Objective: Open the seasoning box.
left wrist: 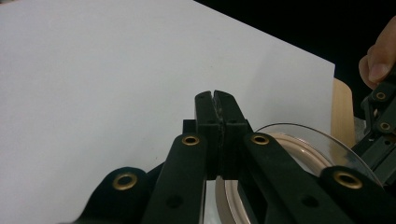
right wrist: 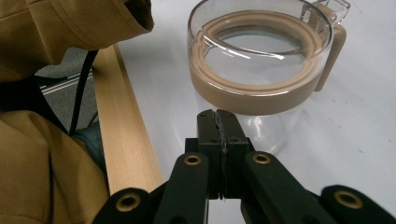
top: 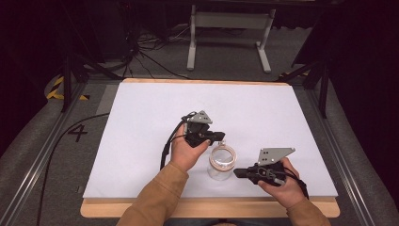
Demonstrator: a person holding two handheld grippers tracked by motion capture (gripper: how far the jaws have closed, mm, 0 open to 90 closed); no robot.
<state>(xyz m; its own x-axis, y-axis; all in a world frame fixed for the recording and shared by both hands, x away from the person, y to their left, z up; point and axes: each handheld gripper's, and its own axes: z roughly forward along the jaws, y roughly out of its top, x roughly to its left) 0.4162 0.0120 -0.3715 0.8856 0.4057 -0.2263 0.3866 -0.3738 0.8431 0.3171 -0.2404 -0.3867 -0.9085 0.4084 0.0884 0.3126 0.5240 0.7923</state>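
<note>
Left gripper (top: 221,136) at frame centre, jaws pressed together, pointing right. Right gripper (top: 236,173) lower right, jaws closed, pointing left. Tan sleeves (top: 157,197) enter from bottom.

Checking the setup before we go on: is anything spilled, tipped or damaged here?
Nothing stands out. The clear jar with its tan-ringed lid stands upright on the white table, between the left claw and right claw.
</note>
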